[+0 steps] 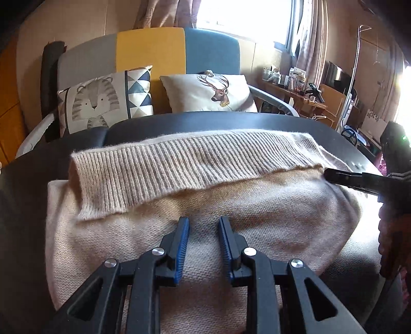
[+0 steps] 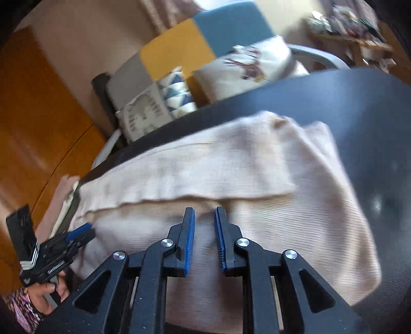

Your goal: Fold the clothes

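Two cushions [image 1: 105, 100] lean on a grey, yellow and blue sofa [image 1: 151, 51] beyond the dark counter [image 1: 231, 123]; farther right, a cluttered shelf [image 1: 295, 87] stands by a bright window [image 1: 244, 18]. Under both tongs, a beige sweater [image 1: 231, 205] lies folded on the counter, ribbed hem [image 1: 179, 164] laid across its far part. The left tongs [image 1: 203, 226] gape slightly over the knit, gripping nothing. The right tongs [image 2: 204, 215] stand narrowly apart, empty, above the fold.
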The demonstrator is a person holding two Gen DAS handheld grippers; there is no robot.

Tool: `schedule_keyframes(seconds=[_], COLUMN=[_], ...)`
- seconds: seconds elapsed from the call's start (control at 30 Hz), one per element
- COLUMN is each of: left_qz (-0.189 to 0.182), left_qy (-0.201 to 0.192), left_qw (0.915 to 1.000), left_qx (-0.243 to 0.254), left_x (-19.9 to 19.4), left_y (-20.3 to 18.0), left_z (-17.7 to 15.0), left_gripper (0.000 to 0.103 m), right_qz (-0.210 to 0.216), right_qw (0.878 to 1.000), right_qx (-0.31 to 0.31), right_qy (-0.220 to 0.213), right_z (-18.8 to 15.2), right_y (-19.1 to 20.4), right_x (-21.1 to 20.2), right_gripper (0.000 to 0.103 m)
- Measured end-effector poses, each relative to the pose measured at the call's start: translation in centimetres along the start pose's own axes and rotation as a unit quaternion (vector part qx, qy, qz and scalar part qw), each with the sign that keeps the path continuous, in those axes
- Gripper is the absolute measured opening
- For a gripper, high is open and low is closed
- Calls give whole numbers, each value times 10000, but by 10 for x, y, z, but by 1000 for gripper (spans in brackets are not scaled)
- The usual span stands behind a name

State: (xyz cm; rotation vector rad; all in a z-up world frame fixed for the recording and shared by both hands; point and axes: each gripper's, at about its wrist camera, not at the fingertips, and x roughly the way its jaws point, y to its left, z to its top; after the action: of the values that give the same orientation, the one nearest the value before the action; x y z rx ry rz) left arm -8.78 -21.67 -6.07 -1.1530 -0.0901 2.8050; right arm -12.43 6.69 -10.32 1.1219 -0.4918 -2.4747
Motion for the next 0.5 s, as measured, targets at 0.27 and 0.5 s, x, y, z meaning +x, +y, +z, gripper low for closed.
schedule_keyframes(seconds=[0.27,0.5], left_qz=[-290,-523], left_qy=[-136,89], left_qw=[9977,9811], left_qx=[-590,-1859], left_x=[-36,-52], left_y=[32,134], left_z=[5,15], left_gripper=[25,29], right_qz=[574,-117], right_qw=[9980,9995], right_qx=[242,119], right_qy=[40,269], right_z=[14,55], right_y=[-13,-42], right_x=[-25,-50], right_gripper=[49,72])
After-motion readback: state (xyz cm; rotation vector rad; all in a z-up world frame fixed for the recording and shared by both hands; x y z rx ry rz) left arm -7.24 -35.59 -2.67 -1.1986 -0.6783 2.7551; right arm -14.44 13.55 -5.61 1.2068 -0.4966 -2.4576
